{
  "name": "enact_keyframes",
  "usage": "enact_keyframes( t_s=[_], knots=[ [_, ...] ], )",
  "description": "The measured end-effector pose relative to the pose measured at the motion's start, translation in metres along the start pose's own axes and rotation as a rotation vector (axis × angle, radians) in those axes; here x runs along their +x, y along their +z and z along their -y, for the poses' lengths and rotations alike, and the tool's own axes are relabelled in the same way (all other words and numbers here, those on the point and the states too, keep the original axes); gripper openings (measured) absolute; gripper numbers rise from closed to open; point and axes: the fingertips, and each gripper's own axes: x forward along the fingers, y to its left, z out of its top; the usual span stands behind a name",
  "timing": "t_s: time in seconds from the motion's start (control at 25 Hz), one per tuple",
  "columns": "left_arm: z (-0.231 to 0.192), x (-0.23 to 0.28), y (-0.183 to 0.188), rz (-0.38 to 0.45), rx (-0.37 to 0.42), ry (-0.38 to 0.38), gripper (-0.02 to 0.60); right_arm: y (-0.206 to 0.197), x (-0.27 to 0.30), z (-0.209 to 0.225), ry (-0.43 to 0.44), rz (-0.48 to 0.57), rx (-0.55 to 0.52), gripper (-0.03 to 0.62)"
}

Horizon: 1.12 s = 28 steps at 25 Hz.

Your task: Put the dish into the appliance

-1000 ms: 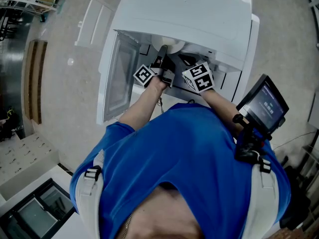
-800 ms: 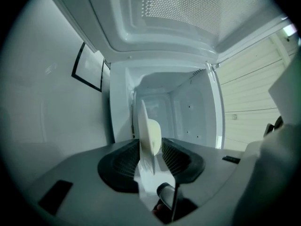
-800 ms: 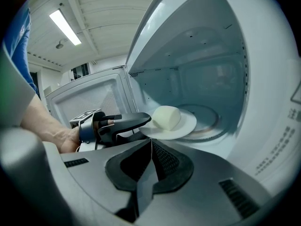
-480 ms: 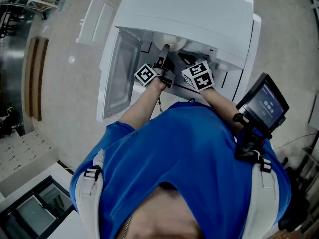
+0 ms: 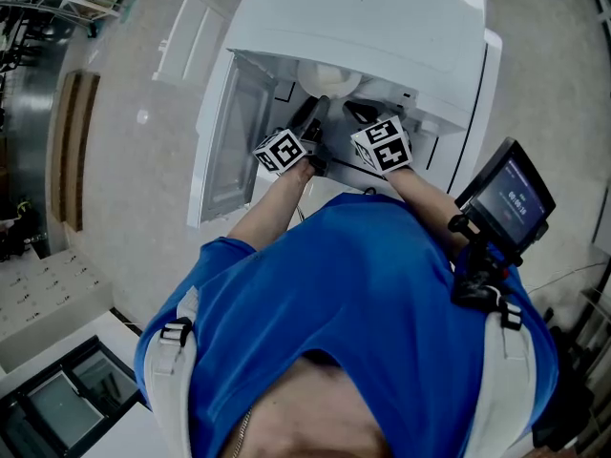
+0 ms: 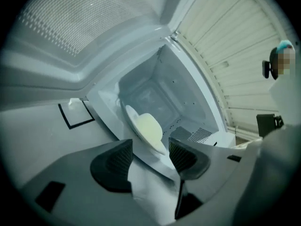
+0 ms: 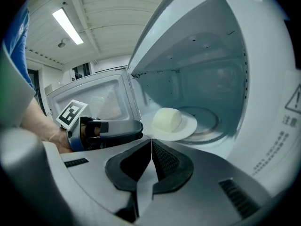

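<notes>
Dish [image 7: 184, 127] with a pale lump of food [image 7: 167, 120] on it, lying flat on the turntable [image 7: 214, 121] inside the appliance [image 5: 382, 27]. Located centre of frame in the right gripper view, near the front of the cavity; in the head view, only partly visible at upper centre under the appliance's top edge.

Left hand-held gripper [image 6: 150, 149]: jaws spread wide, no pad pressing on anything. Dish rim [image 6: 146, 131] visible just beyond the tips, in line with the gap but not pinched. In the right gripper view, tip of this gripper [image 7: 110, 130] at centre left, just beside the near rim of the dish; contact not determinable.

Right hand-held gripper [image 7: 151, 147]: jaws pressed together, holding nothing, pointed into the cavity from the lower centre of its frame.

Door [image 5: 229, 146] swung fully open at the left of the head view.

Judgement on step: placement apparently complete, dish let go and resting on its own; withdrawal stage in hand.

Next move, as judged: draw the left hand-held gripper straight back, jaws kept spread to clear the rim without dragging the dish forward; take both clear of the opening, then swing the door shut.
</notes>
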Motion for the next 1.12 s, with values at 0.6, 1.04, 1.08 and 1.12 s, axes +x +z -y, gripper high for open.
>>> enact_keyframes(
  t_s=[0.6,1.04,1.08,1.12],
  knots=[
    [-0.005,-0.003,0.002,-0.218,0.664,0.237,0.008,0.003,0.011,0.004,-0.01,0.007,-0.036,0.002],
    [-0.007,0.012,-0.003,-0.295,0.784,0.238,0.008,0.001,0.014,0.004,-0.011,-0.002,-0.039,0.002],
    [-0.008,0.013,-0.002,-0.298,0.787,0.237,0.008,0.001,0.014,0.004,-0.01,-0.002,-0.037,0.002],
    [-0.009,0.015,-0.002,-0.301,0.79,0.236,0.008,0.001,0.014,0.004,-0.008,-0.001,-0.034,0.002]
  ],
)
